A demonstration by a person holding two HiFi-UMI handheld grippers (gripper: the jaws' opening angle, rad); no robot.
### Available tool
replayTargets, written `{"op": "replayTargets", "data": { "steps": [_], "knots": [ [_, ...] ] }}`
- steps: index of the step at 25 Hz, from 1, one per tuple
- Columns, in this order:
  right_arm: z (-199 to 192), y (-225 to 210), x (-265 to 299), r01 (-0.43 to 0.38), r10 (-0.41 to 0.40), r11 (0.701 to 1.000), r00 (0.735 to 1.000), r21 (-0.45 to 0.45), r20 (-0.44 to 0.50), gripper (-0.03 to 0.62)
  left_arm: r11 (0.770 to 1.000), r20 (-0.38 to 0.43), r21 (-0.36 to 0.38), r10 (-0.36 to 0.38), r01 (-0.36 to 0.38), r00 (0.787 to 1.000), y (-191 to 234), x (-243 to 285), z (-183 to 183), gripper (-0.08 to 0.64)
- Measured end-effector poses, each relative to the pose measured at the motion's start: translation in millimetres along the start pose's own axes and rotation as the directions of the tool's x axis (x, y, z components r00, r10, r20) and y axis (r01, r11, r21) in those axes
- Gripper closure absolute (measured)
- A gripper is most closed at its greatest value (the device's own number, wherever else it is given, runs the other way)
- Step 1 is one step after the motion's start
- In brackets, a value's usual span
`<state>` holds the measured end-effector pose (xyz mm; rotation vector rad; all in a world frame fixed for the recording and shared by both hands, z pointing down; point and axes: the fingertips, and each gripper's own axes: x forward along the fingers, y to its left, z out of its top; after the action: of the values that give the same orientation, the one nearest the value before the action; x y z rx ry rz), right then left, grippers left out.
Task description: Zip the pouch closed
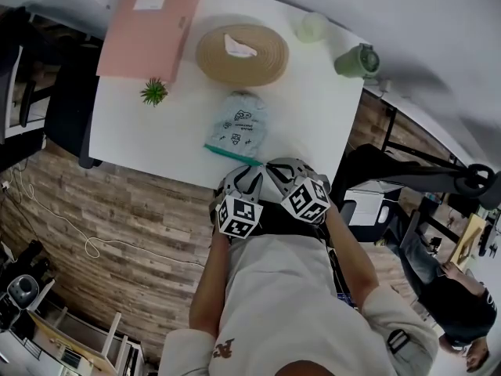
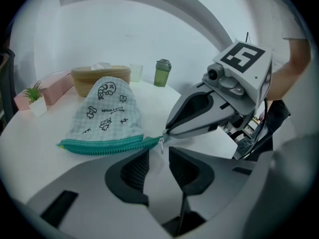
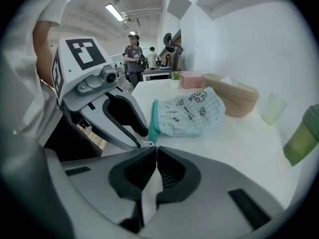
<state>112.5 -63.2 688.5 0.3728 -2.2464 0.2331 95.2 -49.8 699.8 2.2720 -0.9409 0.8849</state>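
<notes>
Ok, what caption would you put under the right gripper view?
Right gripper, jaws shut, at the teal zip end of a checked pouch on a white table.

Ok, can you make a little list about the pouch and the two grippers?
pouch: blue checked, flat on the white table
zipper: teal, on the edge facing the grippers
left gripper: open, empty, just short of the zipper's end
right gripper: shut, tips at the zipper's end; hold on the pull unclear
behind pouch: tan tissue holder, green bottle
</notes>
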Motion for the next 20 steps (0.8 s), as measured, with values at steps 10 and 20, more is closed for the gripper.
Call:
{"op": "replayTargets", "data": {
  "steps": [10,20],
  "knots": [
    [6.3,3.9,-2.9,-0.005,0.003,0.999,0.999,0.052,0.032,0.584,1.0,0.003,0.011,0.004,-0.004,1.0,-2.3,2.8,4.0,0.487],
    [5.5,4.7,-2.7,0.019,-0.021,0.999,0.999,0.047,0.026,0.586,0.998,-0.011,0.063,0.025,-0.024,1.0,-1.1,2.1,5.1,0.56]
  ]
}}
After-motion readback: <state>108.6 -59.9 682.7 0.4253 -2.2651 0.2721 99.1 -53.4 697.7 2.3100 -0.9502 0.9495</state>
